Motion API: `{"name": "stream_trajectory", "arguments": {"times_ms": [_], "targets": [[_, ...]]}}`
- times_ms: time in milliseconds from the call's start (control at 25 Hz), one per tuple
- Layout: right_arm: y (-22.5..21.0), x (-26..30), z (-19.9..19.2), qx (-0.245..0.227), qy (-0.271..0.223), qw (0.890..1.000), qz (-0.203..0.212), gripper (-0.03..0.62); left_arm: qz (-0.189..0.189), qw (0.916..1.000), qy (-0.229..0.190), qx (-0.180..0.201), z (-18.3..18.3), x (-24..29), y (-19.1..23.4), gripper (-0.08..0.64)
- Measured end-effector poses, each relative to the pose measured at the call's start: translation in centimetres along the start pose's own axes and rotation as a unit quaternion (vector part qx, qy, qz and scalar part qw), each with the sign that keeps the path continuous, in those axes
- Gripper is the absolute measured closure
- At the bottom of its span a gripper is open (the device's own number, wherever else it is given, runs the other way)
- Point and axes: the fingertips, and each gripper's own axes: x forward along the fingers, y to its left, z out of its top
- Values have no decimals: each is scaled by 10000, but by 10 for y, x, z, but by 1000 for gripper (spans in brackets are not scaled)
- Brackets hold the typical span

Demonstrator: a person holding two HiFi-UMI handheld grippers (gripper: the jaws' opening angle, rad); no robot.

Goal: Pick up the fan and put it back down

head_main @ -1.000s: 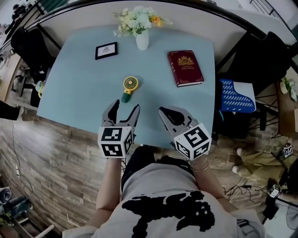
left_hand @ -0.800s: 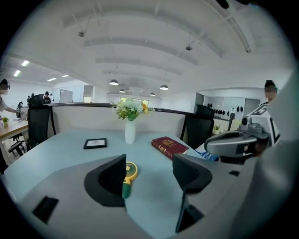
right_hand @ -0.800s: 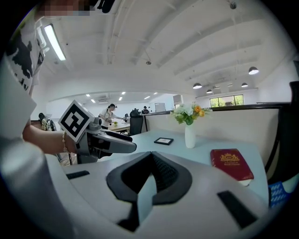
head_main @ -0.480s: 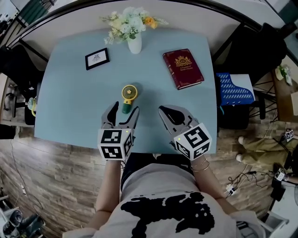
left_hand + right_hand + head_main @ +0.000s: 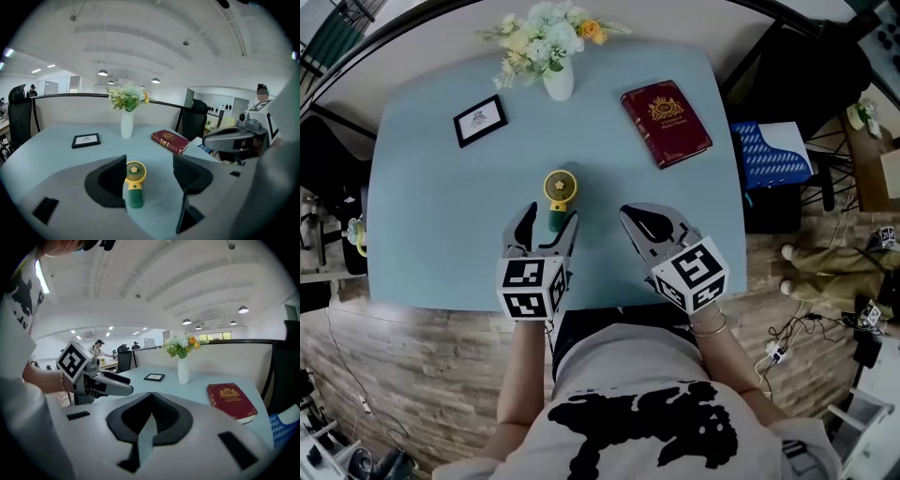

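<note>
A: Now, where is the handheld fan [image 5: 560, 191] to be found?

B: It is laid flat near the middle of the light-blue table [image 5: 431, 216], with the yellow head toward 12 o'clock and the green handle toward 6 o'clock. The vase of flowers [image 5: 555, 75] is seen at its 12 o'clock, the red book [image 5: 667, 122] at 2 o'clock and the small picture frame [image 5: 480, 120] at 10 o'clock.

A: And how are the grippers set?

B: The left gripper [image 5: 549, 221] is spread wide, with the handle between its jaws. In the left gripper view the handle sits nearer the left jaw, and neither jaw seems to be pressed on it. The right gripper [image 5: 630, 223] is closed on nothing and is placed at the fan's 4 o'clock, apart from it.

A: What is called for, then, for a sound pickup?

B: Probably the handle should be centred between the jaws before they are closed, so that the fan is not nudged sideways by one jaw first. The green handle should be gripped rather than the round head, whose grille may be flimsy. The tips should be lowered close to the tabletop and closed evenly, and the lift should be kept straight so that the heavier head is not swung.
</note>
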Motion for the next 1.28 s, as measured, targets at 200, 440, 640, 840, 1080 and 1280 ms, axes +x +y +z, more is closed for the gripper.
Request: {"name": "stream_trajectory", "arguments": {"times_ms": [200, 440, 640, 840, 1080, 1280], "targets": [[-1, 8, -7, 27, 155, 9999, 14, 588, -29, 10000, 77, -55, -6, 5, 5, 253], [0, 12, -13, 9, 230, 9996, 137, 588, 45, 9998, 191, -69, -15, 8, 3, 253], [-1, 9, -14, 16, 236, 9993, 276, 588, 31, 9993, 361, -32, -23, 12, -6, 253], [0, 8, -18, 3, 323, 9984, 464, 588, 110, 9989, 463, -59, -27, 15, -11, 253], [-5, 9, -22, 1, 389, 9972, 633, 588, 259, 9981, 554, -95, -28, 19, -12, 253], [-11, 14, -23, 38, 429, 9966, 705, 588, 315, 9979, 563, -99, -25, 24, -11, 253]]}}
